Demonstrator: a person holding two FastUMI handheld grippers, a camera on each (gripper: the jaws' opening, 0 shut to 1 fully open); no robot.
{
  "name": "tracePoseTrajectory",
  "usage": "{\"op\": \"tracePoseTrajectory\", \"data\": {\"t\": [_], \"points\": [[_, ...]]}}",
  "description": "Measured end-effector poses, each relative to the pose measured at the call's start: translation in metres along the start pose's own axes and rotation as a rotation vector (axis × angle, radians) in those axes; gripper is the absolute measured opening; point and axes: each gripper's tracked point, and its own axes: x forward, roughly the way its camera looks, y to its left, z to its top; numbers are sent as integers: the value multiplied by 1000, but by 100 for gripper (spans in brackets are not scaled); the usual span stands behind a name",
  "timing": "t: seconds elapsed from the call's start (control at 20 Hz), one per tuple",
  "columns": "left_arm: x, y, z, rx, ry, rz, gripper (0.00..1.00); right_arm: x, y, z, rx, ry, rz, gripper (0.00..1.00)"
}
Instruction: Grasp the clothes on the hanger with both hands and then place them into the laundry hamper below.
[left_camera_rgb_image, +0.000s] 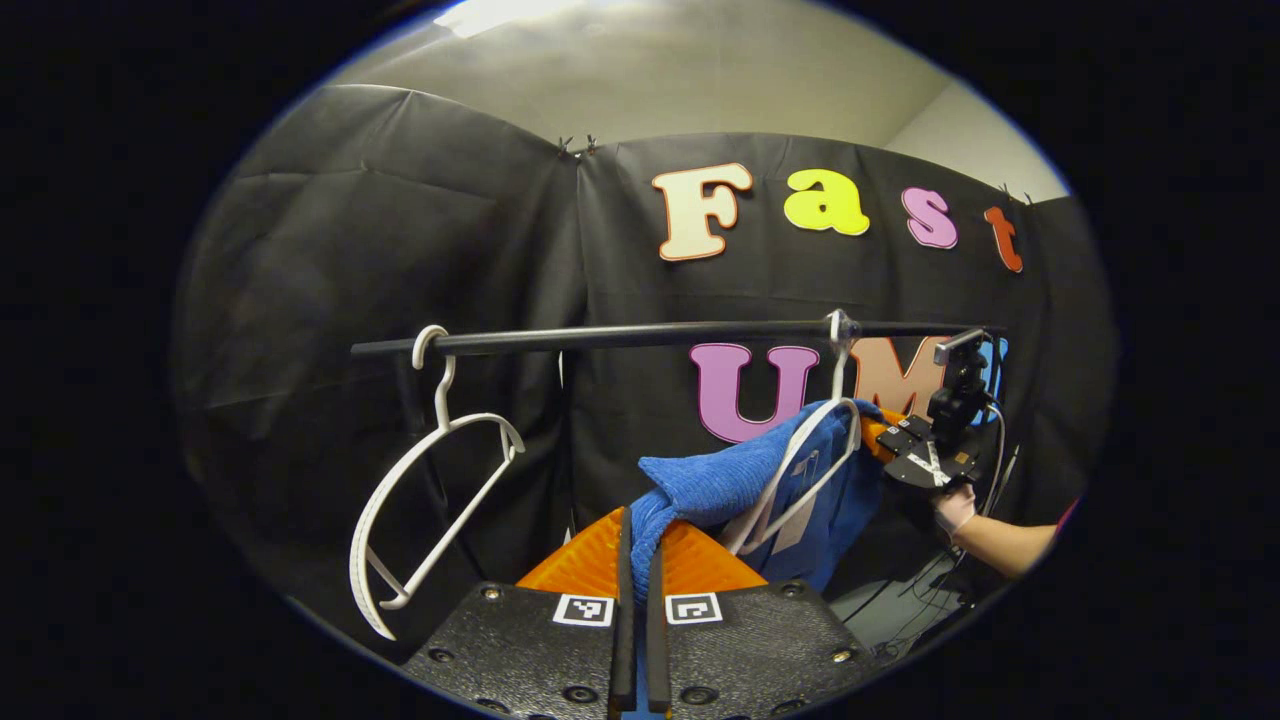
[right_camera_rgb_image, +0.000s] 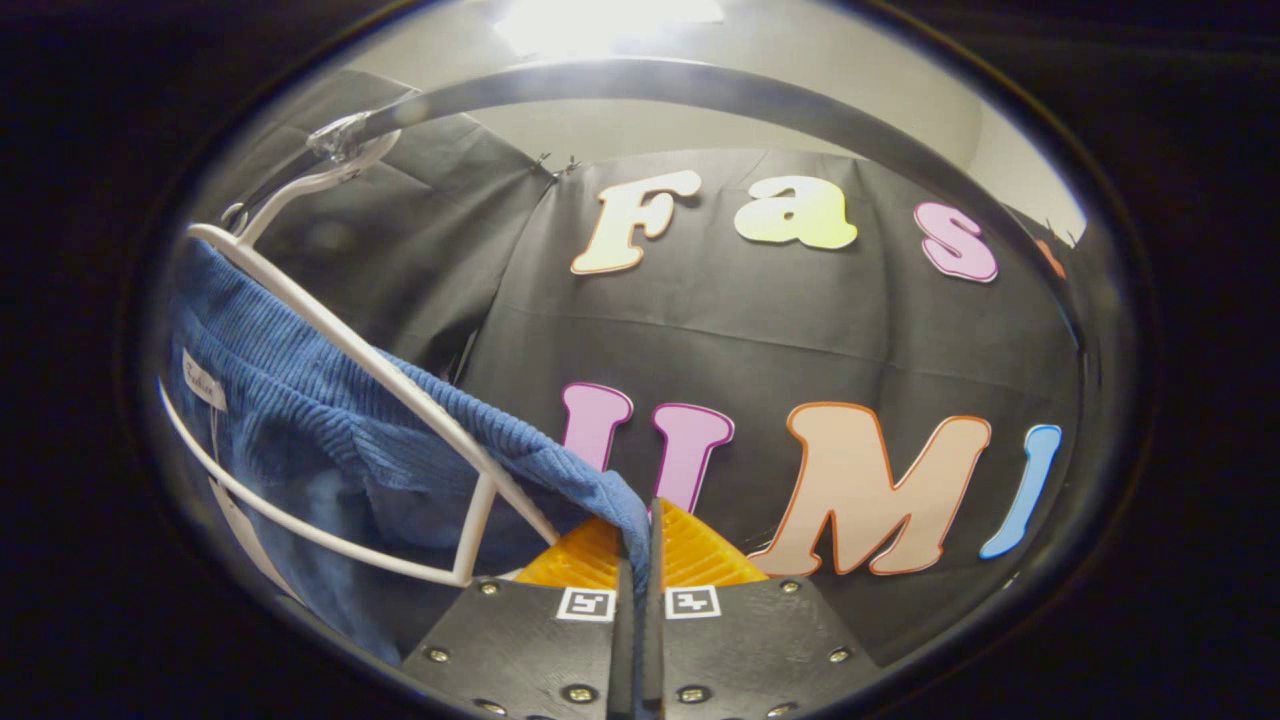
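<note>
Garment (left_camera_rgb_image: 730, 480), blue ribbed knit, still hangs on a white hanger (left_camera_rgb_image: 800, 470) hooked on the black rail (left_camera_rgb_image: 620, 337), right part of the rail in the left gripper view. Left gripper (left_camera_rgb_image: 640, 560) clamped on a bunched corner of the garment, both orange fingers pressing the cloth, black jaw edges nearly together with blue fabric squeezed between. Cloth stretches from that pinch up toward the hanger. Right gripper (right_camera_rgb_image: 640, 545) likewise closed on the garment's other edge (right_camera_rgb_image: 560, 470); fabric runs down along the hanger arm (right_camera_rgb_image: 380, 370) into the pinch between its orange fingers. In the left gripper view the right gripper (left_camera_rgb_image: 925, 445) sits at the far side of the garment, just under the rail, held by a gloved hand (left_camera_rgb_image: 955, 505) with bare forearm behind. Second hanger (left_camera_rgb_image: 430, 500), white and bare, hangs tilted at the rail's left end, well apart from the garment. Small label (right_camera_rgb_image: 200, 380) visible inside the garment near the collar. Black cloth wall behind everything
</note>
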Motion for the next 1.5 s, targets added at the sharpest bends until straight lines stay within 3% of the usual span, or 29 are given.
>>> {"op": "tracePoseTrajectory", "data": {"t": [0.3, 0.85, 1.2, 1.5], "points": [[16, 8, -24, 97, 24, 38, 5, 0, -1, -8, -1, 23, 18, 4], [33, -3, -75, -63, -15, 26, 4, -16, -10, -57, 31, 136, 7, 4], [23, -26, -114, -61, 21, 22, 4, -26, -17, -91, 34, 215, -19, 4], [12, -59, -133, -20, 48, -32, 4, -76, -20, -119, 33, 294, -30, 4]]}}
